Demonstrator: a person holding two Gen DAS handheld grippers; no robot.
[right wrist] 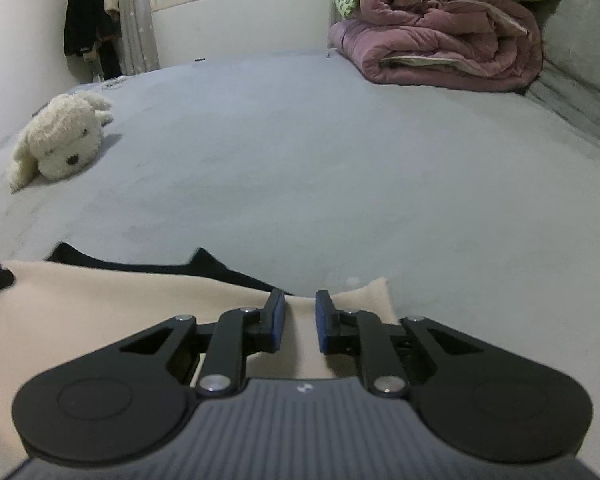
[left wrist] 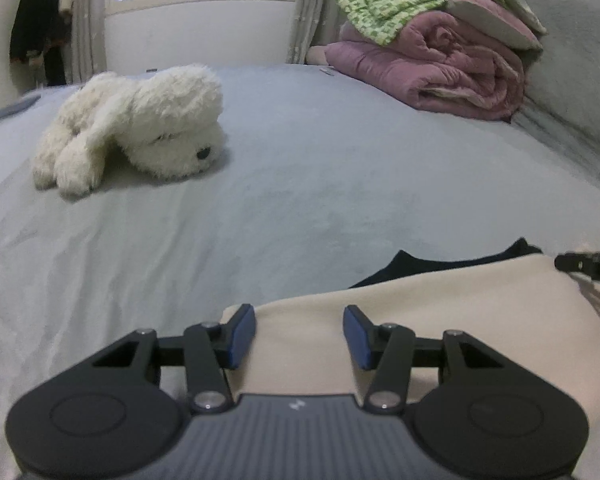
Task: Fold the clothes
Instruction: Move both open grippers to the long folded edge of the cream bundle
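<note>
Bed (left wrist: 300,184): grey sheet is spreading wide, carrying everything.
Cloth (left wrist: 440,312): cream piece is lying at the near edge, over a dark garment (left wrist: 428,266) peeking out at its far side.
Left gripper (left wrist: 299,334): jaws are standing about half open above the cloth's left end, nothing pinched.
Right gripper (right wrist: 301,322): jaws are sitting narrow over the cloth's right corner; grip unclear.
Toy dog (left wrist: 140,128): lying far left.
Quilt (left wrist: 432,68): pink roll is sitting far right.

Dark garment (right wrist: 148,266) mostly hidden under cream cloth (right wrist: 100,312)
</note>
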